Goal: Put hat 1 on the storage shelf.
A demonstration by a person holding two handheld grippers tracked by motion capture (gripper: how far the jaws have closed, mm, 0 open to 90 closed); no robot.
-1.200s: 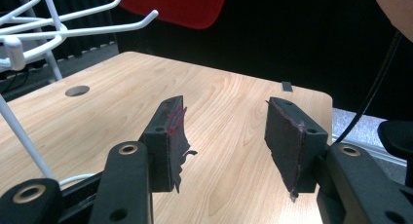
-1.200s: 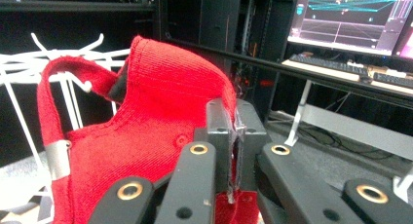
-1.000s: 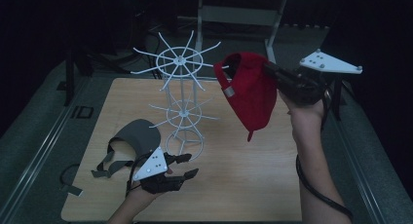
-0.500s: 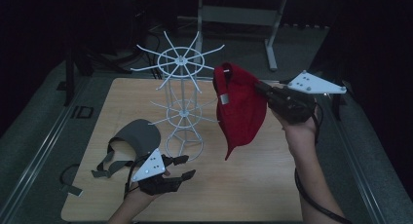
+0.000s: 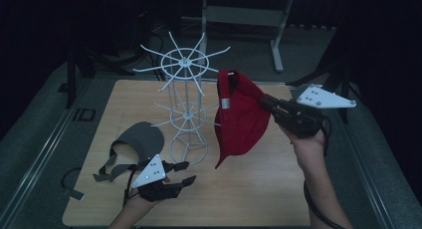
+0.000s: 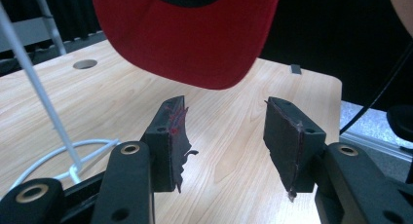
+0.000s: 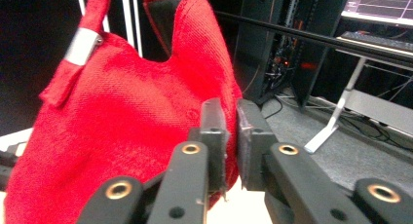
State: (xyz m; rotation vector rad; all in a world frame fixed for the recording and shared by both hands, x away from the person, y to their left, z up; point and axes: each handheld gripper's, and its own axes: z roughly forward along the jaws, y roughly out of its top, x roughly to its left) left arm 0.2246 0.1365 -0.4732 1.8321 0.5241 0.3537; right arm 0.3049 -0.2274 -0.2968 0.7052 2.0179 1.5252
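A red cap (image 5: 241, 122) hangs brim down beside the white wire rack (image 5: 185, 64), its strap up by the tip of an upper rack arm. My right gripper (image 5: 262, 98) is at the cap's crown. In the right gripper view the cap (image 7: 112, 112) is close in front, and this gripper (image 7: 230, 121) shows a narrow gap: the jaws have just been opening, with a bit of red fabric still low between them. Near the table's front edge my left gripper (image 5: 186, 171) rests open. Nothing is between its pads (image 6: 226, 131), and the cap's brim (image 6: 185, 39) hangs above them.
A grey cap (image 5: 139, 139) lies on the wooden table (image 5: 249, 189) left of the rack's round base, just beyond my left gripper. A dark strap (image 5: 72, 181) lies off the table's left edge. Metal stands are behind the table.
My right gripper has come down and left with the red cap, bringing it close to the rack. The cap now hangs more upright. The left gripper has stayed put.
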